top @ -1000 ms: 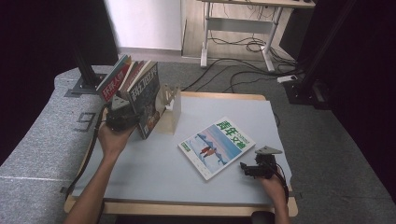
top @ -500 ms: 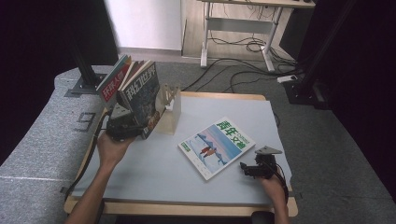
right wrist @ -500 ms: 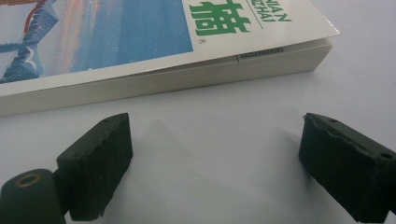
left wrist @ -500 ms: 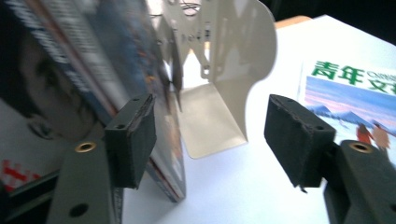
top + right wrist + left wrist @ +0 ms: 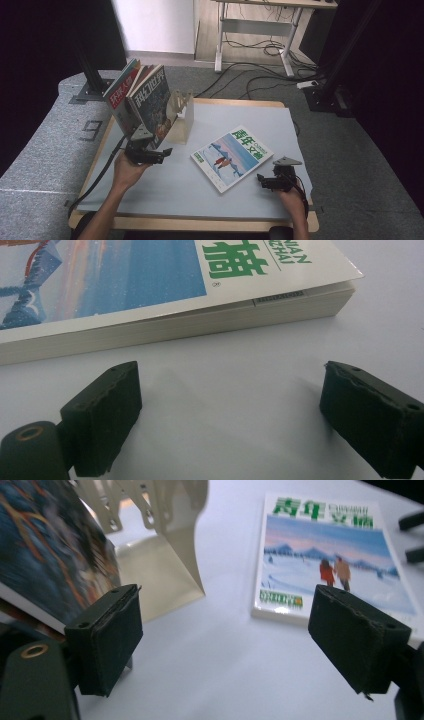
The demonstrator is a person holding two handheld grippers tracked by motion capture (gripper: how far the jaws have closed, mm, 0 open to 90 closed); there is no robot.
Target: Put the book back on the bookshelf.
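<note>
Since the earlier frame, the left gripper (image 5: 159, 154) has let go of the dark-covered magazine (image 5: 152, 102), which leans in the rack (image 5: 181, 107); its fingers have just been opening. High view: the green-titled magazine (image 5: 232, 157) lies flat mid-table (image 5: 210, 200), the right gripper (image 5: 265, 181) near it. Left gripper view: fingers (image 5: 107, 635) wide, nothing between them. Right gripper view: fingers (image 5: 102, 415) wide, just short of the flat magazine's edge.

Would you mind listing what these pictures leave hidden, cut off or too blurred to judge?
- Leaning magazines: the high view hides how many stand behind the front one.
- Dark-cover magazine: blurred and cut by the left gripper view's edge; its foot sits behind a jaw.
- Flat magazine: the right gripper view's top edge cuts off most of its cover.
- Bookend: its slots are too small in the high view.
</note>
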